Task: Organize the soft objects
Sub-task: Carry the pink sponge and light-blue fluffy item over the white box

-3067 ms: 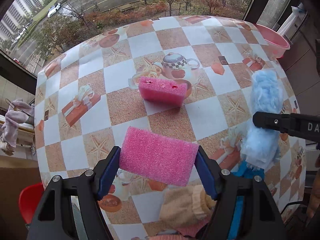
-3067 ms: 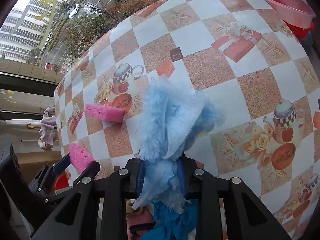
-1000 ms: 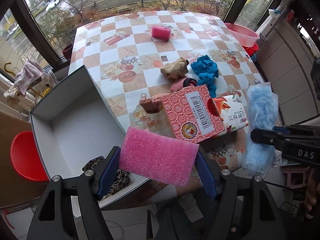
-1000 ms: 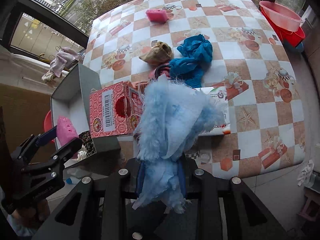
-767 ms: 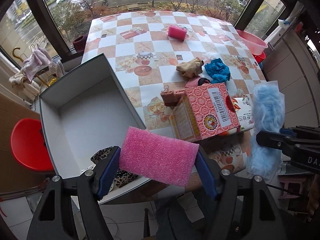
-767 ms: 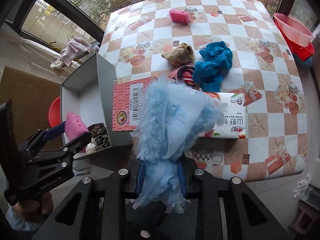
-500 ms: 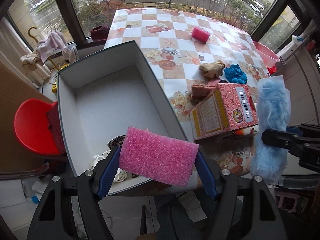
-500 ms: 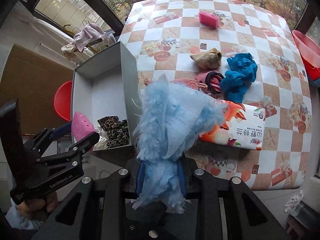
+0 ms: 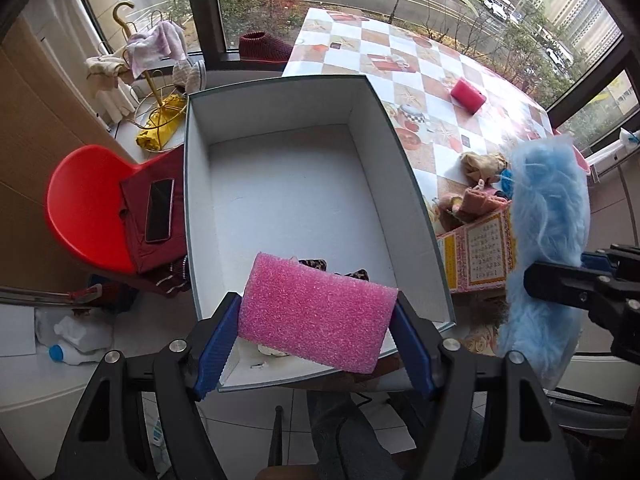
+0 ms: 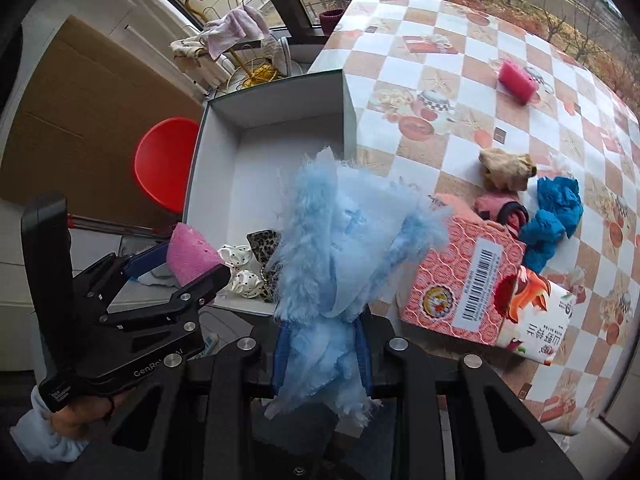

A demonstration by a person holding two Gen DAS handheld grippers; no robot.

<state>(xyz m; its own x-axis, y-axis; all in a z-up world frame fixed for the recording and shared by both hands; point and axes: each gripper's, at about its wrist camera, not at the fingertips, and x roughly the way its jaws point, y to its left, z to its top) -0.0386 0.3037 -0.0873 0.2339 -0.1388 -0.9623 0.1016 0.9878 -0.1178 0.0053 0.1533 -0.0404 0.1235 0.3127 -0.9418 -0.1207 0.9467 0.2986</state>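
Where scrunchies (image 10: 246, 270) lie, white box (image 9: 280, 184) gapes.

Daylight admitted through dark-framed windows (image 9: 216, 8) over a wet street, a red plastic chair (image 9: 88, 208) set on pale floor tiles (image 9: 248, 436), a gold wire umbrella stand (image 9: 156, 92) placed by the glass, brown cardboard (image 10: 80, 112) leaned against the wall.

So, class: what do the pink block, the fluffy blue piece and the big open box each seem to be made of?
Pink block: likely foam sponge, matte, with a pitted, porous surface.
Fluffy blue piece: probably faux fur fabric, with long fuzzy fibres and frayed edges.
Big open box: apparently cardboard, with smooth matte white walls and thin straight edges.
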